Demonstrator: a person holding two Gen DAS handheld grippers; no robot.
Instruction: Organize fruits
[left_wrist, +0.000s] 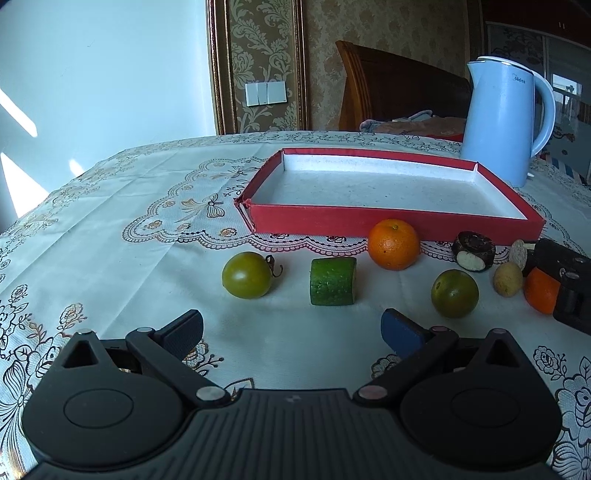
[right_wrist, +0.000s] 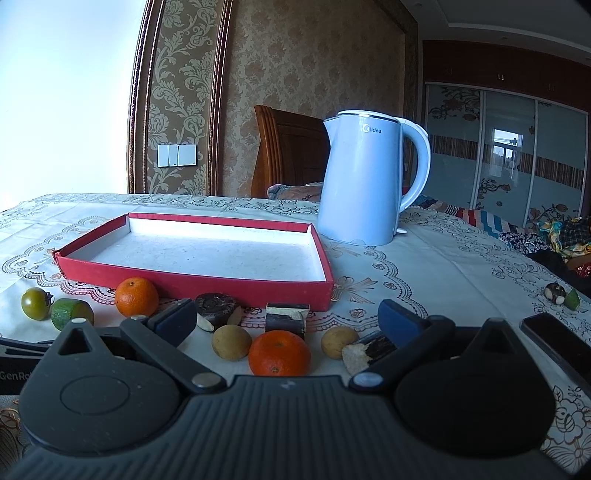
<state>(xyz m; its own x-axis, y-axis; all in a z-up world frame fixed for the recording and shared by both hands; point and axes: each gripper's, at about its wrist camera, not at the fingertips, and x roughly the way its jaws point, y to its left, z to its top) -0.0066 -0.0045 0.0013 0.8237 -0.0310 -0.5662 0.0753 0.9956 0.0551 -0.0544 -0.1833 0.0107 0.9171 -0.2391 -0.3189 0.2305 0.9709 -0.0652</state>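
Observation:
A shallow red tray with a white inside lies empty on the table. In front of it lie two green tomatoes, a cucumber piece, an orange, a dark cut piece and a small tan fruit. My left gripper is open, just short of the cucumber piece. My right gripper is open around a second orange, with two tan fruits and a dark block beside it.
A pale blue kettle stands behind the tray's right end. A dark phone lies at the right. Another dark piece and a green piece sit near the right table edge. A wooden chair stands behind.

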